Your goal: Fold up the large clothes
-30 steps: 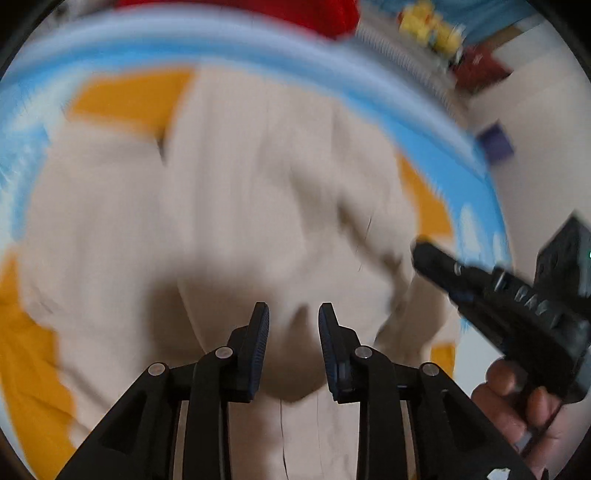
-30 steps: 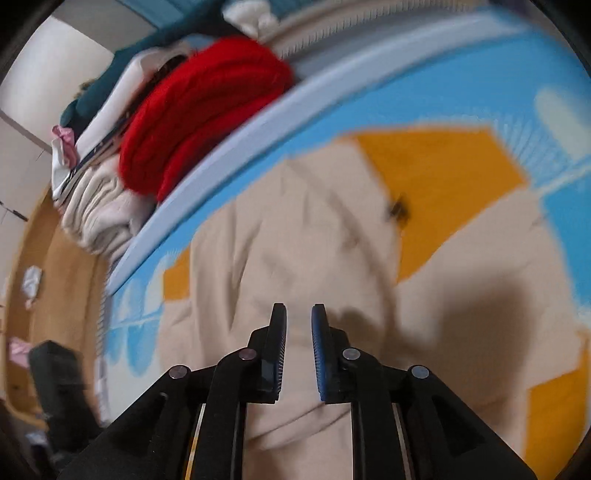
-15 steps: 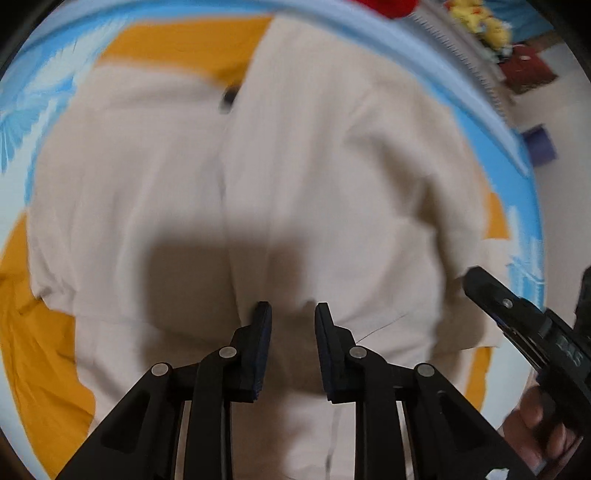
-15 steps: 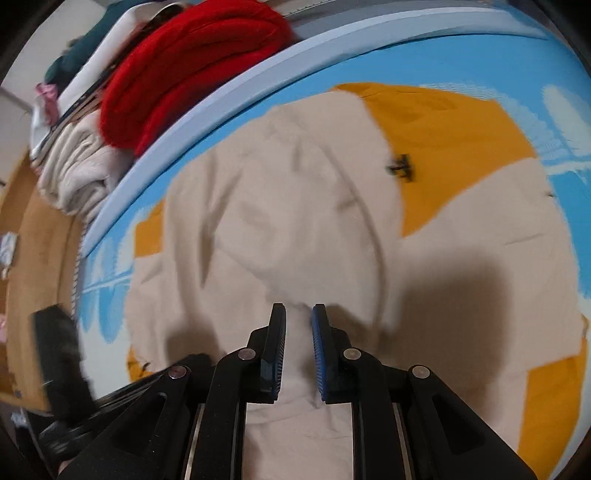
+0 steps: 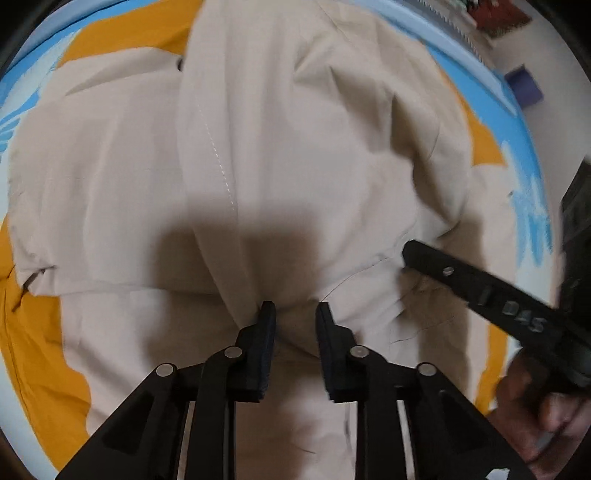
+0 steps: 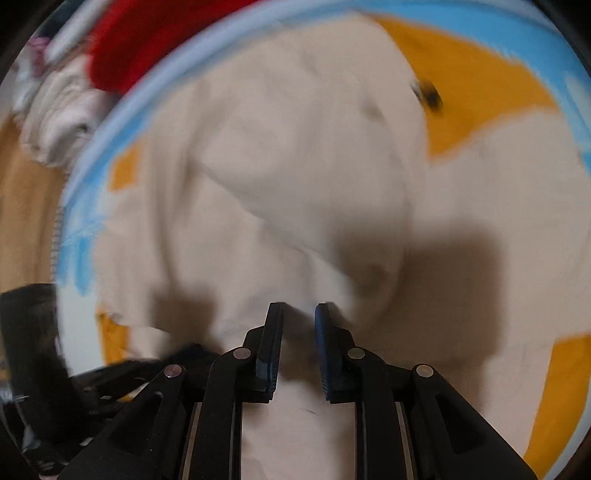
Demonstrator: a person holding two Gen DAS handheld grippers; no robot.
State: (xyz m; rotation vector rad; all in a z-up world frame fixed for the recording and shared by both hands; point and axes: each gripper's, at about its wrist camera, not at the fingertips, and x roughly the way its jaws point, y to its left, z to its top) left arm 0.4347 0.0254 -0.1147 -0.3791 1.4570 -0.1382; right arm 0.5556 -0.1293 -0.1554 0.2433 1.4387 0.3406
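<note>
A large beige garment [image 5: 295, 147] lies spread on a blue and orange mat [image 5: 122, 33], with one half folded over along a stitched seam. My left gripper [image 5: 295, 308] points steeply down just over a fold near the garment's near edge. Its jaws stand a narrow gap apart and the cloth shows between them, not pinched. In the left wrist view my right gripper [image 5: 413, 254] reaches in from the right, tip at the cloth's right edge, a hand [image 5: 554, 413] behind it. In the blurred right wrist view the right gripper [image 6: 299, 308] hovers narrowly open over the beige garment [image 6: 295, 166].
Beyond the mat's pale blue rim [image 6: 122, 110] lie a red knit garment [image 6: 147, 40] and a pile of cream clothes [image 6: 62, 122] on a wooden floor [image 6: 22, 206]. A purple object [image 5: 524, 86] sits off the mat. The left gripper shows as a dark blur [image 6: 33, 350].
Both grippers have sunk closer to the garment. The right gripper has swung in toward the cloth's right edge. The left jaws have narrowed a little.
</note>
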